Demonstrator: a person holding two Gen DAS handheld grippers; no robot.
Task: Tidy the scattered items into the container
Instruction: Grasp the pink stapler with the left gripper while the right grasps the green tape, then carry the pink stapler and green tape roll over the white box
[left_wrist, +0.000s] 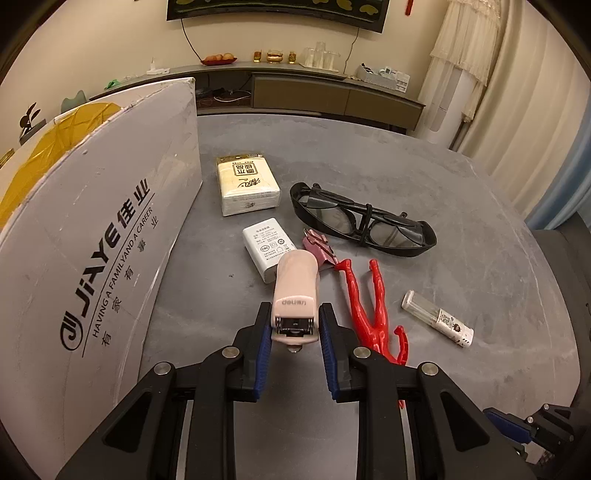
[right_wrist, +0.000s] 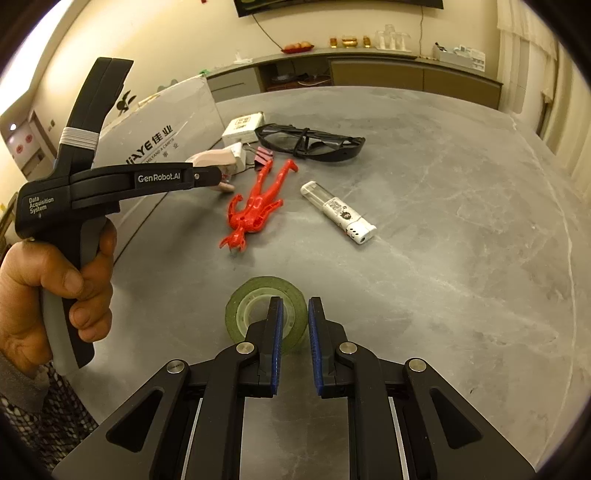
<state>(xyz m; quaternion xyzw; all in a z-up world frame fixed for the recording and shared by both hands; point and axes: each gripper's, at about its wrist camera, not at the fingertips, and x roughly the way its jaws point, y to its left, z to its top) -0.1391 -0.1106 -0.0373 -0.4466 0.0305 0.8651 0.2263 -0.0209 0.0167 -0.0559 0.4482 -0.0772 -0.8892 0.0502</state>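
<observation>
Left gripper (left_wrist: 294, 325) clamps pink stapler (left_wrist: 295, 291); right gripper (right_wrist: 295, 314) slightly parted, empty, over tape roll (right_wrist: 255, 295). Step: carrying stapler. Next: swing to box (left_wrist: 92, 229), ten o'clock, release.

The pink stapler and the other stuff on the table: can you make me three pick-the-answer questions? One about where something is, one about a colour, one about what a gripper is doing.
1. Where is the cardboard box?
A. left of the tissue pack
B. on the sunglasses
C. under the tape roll

2. What colour is the toy figure?
A. green
B. red
C. white

3. What is the left gripper doing?
A. hanging open with nothing in it
B. gripping the lighter
C. gripping the pink stapler

Answers: 1 A, the box stands at the pack's left side. 2 B, it is bright red all over. 3 C, the stapler sits between both blue pads.
</observation>
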